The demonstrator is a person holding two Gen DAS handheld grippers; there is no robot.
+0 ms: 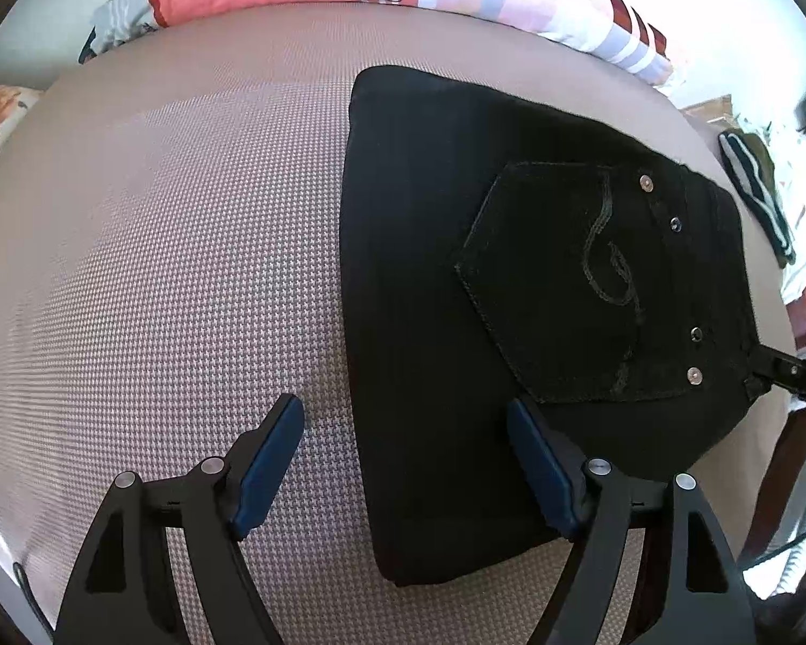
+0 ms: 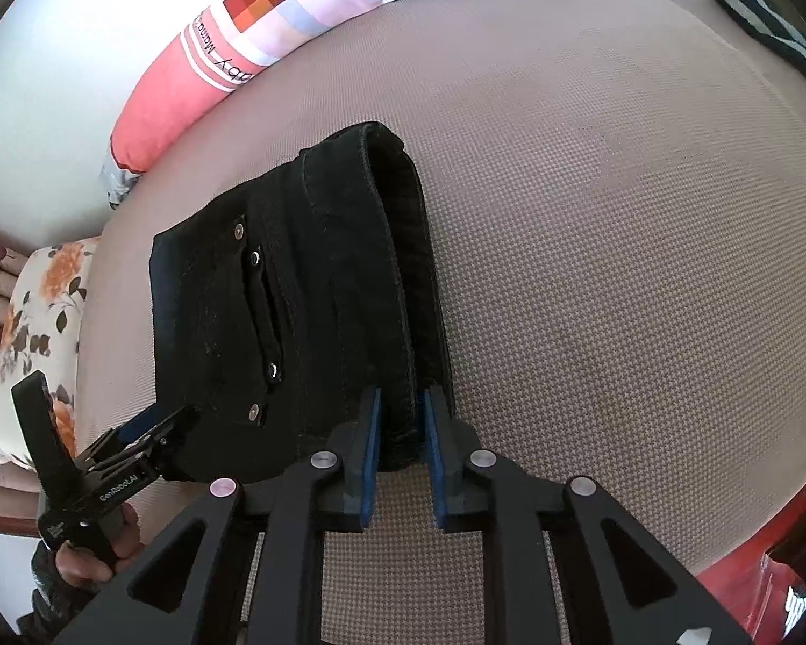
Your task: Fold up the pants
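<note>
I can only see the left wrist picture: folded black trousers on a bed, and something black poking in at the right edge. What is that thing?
Observer: That is the right gripper. The right wrist view shows the waistband of the pants running between its jaws.
Operator: Is it squeezing the cloth?
Observer: I cannot tell. The jaws stand narrow, close to the cloth on both sides.
Operator: And who holds my tool?
Observer: A person's hand grips the left gripper by its handle.
</note>
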